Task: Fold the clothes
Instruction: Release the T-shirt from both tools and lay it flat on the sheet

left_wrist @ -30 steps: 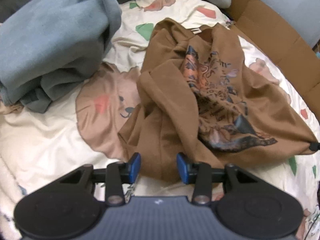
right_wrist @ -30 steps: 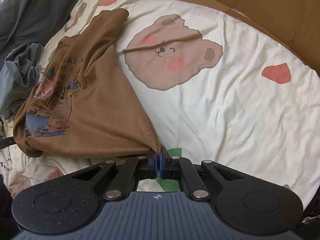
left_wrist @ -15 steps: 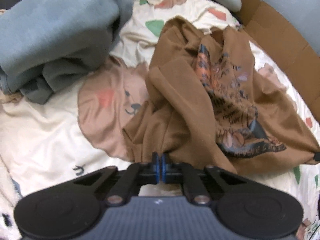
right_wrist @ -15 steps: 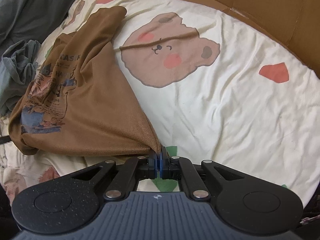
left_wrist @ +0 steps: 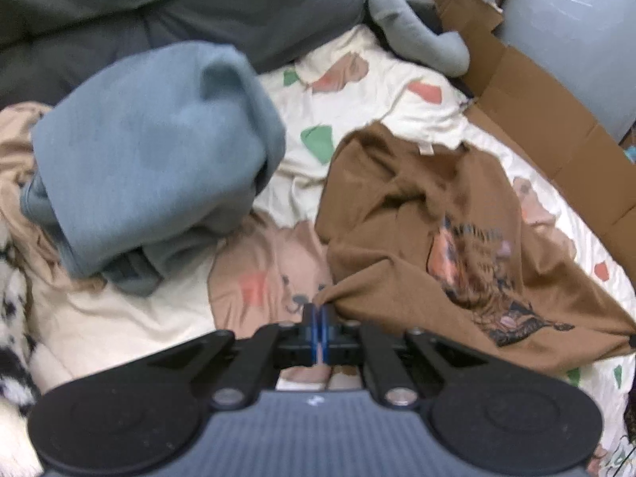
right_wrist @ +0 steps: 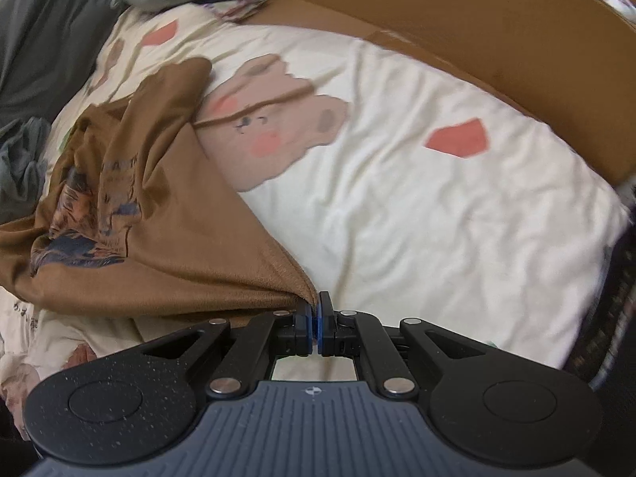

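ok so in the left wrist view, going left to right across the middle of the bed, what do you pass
blue-grey sweatshirt → bear print on the cream sheet → brown printed t-shirt → cardboard flaps at the right edge

We found open bedsheet (right_wrist: 417, 206) right of the brown shirt (right_wrist: 167, 238); a blue garment heap (left_wrist: 151, 175) crowded its left, cardboard (right_wrist: 457, 39) walled the far side.
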`<state>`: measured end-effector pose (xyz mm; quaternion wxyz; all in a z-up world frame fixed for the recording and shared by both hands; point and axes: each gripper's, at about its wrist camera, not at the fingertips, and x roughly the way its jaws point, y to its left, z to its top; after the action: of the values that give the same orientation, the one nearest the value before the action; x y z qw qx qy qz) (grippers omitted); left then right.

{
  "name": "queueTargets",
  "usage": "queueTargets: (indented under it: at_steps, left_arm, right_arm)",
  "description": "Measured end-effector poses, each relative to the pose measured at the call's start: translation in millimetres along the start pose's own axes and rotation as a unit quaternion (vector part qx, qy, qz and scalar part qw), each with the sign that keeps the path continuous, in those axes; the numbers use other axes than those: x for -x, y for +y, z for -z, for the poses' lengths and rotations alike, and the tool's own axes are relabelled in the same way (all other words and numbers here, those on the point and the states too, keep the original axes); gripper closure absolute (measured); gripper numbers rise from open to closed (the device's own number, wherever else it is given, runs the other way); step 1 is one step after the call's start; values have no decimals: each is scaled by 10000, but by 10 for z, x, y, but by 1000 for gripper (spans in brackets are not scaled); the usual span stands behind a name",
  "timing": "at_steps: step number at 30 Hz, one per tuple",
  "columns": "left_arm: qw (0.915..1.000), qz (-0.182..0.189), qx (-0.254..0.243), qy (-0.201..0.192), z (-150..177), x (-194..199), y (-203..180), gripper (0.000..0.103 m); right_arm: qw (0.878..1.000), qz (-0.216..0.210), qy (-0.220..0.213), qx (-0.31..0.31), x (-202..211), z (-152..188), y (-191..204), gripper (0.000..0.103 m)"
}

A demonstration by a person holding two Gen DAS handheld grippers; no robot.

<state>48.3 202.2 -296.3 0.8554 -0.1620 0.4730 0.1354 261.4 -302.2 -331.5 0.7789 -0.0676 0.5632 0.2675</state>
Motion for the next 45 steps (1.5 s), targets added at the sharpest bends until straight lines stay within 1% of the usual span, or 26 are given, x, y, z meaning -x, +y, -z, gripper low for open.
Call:
queueTargets:
  at_steps: [2, 8, 15, 23, 28, 35, 39, 45]
  left_arm:
    - [9999, 88, -85, -4, -53, 51, -51, 101]
    - [9979, 425, -452, 188, -110, 126, -316, 101]
    - [9952, 671, -696, 171, -143, 341, -554, 101]
    - [9924, 898, -838, 102, -142, 708, -718, 101]
    - [9915, 983, -827, 183, -38, 936, -721, 101]
    - [9921, 992, -712, 270, 119, 1256, -620, 101]
    - [9925, 986, -651, 320, 212, 1417, -578, 101]
    - [9923, 954, -629, 479, 390, 1530, -529, 101]
  right_arm:
    - [9998, -35, -4, -202, 89, 94, -112, 103]
    - [9970, -13, -57, -773, 387, 499, -469, 103]
    - [9927, 57, -127, -1198, 687, 925, -692, 103]
    - [9886, 107, -354, -1460, 1077, 1247, -733, 103]
    - [9861, 158, -483, -1579, 1367, 1445, -726, 103]
    - [9818, 159, -579, -1802, 1692, 1751, -682, 103]
    - [9787, 115, -653, -1945, 1808, 1906, -653, 103]
    - [9736, 141, -790, -2137, 1923, 2173, -631, 103]
